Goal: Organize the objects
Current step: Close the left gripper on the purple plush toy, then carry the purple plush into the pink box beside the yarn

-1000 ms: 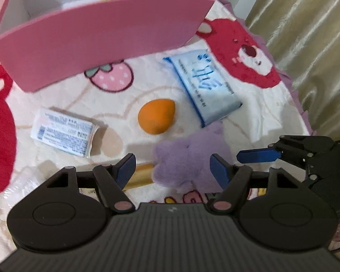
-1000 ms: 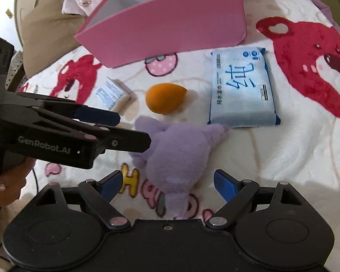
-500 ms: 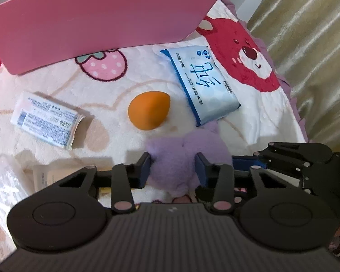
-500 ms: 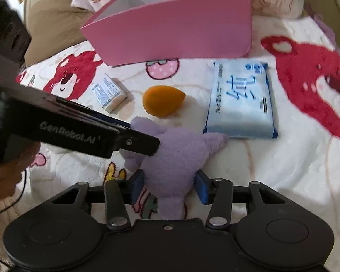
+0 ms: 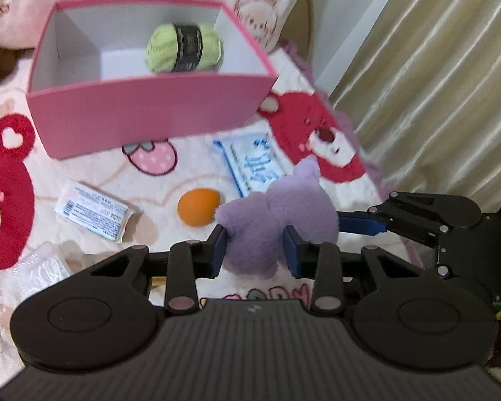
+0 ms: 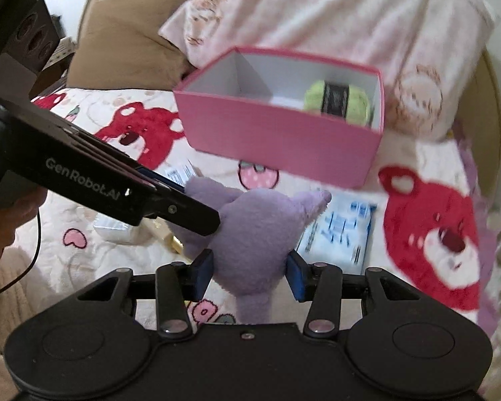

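Observation:
A purple plush toy (image 5: 277, 214) (image 6: 254, 230) hangs above the bed blanket, held from both sides. My left gripper (image 5: 255, 245) is shut on it, and my right gripper (image 6: 250, 272) is shut on it too. The right gripper also shows at the right of the left wrist view (image 5: 417, 217); the left gripper crosses the right wrist view (image 6: 170, 207). A pink box (image 5: 143, 113) (image 6: 284, 137) stands open behind, with a green yarn ball (image 5: 183, 48) (image 6: 339, 102) inside.
On the bear-print blanket (image 5: 83, 173) lie an orange egg-shaped sponge (image 5: 198, 210), a blue wipes pack (image 5: 250, 163) (image 6: 337, 230), a small white printed packet (image 5: 93, 215) and a clear plastic packet (image 5: 40, 267). Pillows (image 6: 317, 10) lie behind the box; a curtain (image 5: 434, 83) hangs at the right.
Both grippers closed on the plush toy and lifted it off the blanket. The view rose, so the inside of the pink box now shows.

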The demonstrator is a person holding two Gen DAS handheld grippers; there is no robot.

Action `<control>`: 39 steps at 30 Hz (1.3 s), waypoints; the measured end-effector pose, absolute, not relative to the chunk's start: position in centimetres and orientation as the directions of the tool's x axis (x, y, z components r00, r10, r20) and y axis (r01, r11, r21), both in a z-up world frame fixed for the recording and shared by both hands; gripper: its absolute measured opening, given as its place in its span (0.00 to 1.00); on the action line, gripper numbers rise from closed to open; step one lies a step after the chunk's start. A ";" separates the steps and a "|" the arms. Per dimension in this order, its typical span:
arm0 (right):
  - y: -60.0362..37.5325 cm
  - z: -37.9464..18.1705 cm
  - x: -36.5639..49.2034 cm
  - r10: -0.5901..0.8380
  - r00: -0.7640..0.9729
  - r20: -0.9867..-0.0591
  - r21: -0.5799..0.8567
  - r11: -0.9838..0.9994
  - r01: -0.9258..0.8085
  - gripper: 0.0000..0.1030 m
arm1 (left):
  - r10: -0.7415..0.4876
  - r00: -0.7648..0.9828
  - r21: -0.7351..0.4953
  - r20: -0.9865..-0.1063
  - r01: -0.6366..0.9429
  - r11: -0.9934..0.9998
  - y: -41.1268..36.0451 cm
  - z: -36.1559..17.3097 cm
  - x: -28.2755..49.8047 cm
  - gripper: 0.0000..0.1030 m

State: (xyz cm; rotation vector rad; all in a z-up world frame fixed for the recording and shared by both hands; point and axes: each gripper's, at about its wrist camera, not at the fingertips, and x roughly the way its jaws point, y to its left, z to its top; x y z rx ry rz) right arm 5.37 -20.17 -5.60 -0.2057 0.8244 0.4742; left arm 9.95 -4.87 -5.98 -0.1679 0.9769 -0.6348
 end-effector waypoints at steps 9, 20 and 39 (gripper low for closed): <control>-19.0 0.2 6.3 0.314 0.622 -0.717 -0.084 0.848 -0.524 0.50 | -0.561 0.481 -0.366 -0.674 0.442 0.819 -4.5 0.4 9.9 0.34; -18.2 6.1 11.7 0.324 0.659 -0.679 -0.131 0.830 -0.542 0.50 | -0.546 0.550 -0.357 -0.632 0.418 0.835 -4.2 5.4 15.4 0.34; -17.1 -1.8 29.3 0.253 0.433 -0.865 0.025 0.884 -0.467 0.49 | -0.509 0.419 -0.492 -0.752 0.158 0.856 -5.2 -3.6 31.3 0.34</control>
